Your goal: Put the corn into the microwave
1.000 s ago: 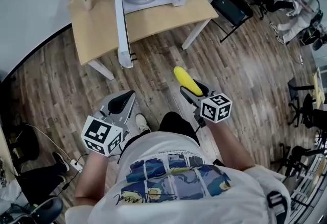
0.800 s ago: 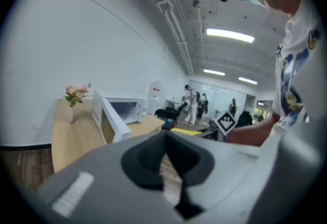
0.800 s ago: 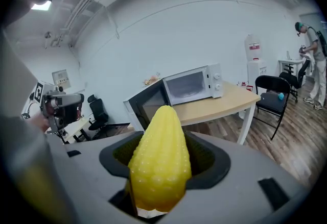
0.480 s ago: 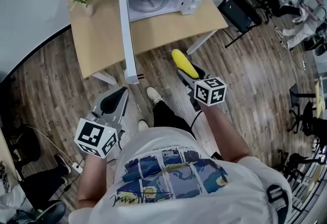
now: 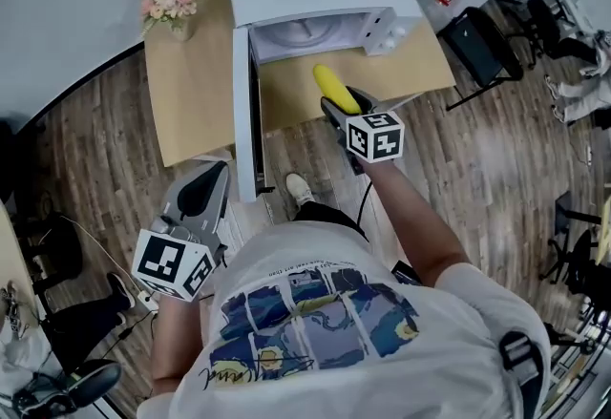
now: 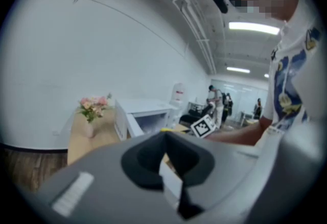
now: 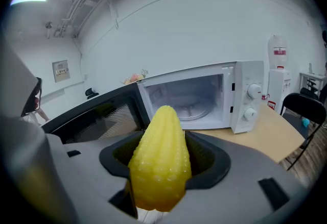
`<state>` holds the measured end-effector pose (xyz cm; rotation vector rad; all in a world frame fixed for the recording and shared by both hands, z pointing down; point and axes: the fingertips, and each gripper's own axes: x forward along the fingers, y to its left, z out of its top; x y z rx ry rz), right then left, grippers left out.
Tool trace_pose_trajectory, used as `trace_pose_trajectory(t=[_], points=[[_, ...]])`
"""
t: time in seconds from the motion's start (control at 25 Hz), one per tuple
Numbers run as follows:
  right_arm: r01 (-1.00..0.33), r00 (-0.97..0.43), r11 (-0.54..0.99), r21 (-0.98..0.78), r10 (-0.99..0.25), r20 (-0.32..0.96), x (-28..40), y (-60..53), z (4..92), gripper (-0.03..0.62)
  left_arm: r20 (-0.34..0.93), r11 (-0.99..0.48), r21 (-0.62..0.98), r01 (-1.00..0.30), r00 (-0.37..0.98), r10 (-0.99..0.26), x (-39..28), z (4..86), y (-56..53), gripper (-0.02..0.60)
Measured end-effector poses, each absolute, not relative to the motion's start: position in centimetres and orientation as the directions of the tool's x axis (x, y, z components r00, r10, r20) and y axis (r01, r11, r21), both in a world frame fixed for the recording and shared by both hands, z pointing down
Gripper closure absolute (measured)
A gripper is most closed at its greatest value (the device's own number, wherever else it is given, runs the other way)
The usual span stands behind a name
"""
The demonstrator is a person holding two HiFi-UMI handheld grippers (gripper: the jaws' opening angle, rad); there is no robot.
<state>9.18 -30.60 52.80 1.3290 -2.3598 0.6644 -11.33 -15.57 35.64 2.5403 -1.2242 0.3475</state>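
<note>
Right gripper view shows the right claw (image 7: 162, 177) closed on the thick end of the corn (image 7: 159, 159), the jaws held apart only by the cob's width. The cob's long axis runs along the jaws, and its tapered tip points forward and slightly up, towards the open microwave (image 7: 248, 96). In the head view the corn (image 5: 330, 86) is seen above the front part of the table (image 5: 196, 93), just before the oven's mouth and not yet inside. The door (image 5: 243, 112) is swung fully out to the left, so the way in looks clear. For this step to go well, the cob would best be kept in line with the opening, carried in tip first at about the height of the glass plate (image 7: 196, 108), then lowered flat onto it before the grip is eased, since a round cob let go from above is likely to roll. The left claw (image 5: 212, 174) is held low, well apart from the table, its jaws together with nothing between them.
</note>
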Motion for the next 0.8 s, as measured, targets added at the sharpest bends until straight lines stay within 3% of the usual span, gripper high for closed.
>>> trace_pose_trajectory(t=[0.8], points=[[-0.877, -0.442, 0.468, -0.104, -0.703, 0.557, 5.3, -50.2, 59.9, 0.339, 0.441, -0.323, 0.113, -0.94, 0.339, -0.831, -14.6, 36.5, -19.9, 0.572]])
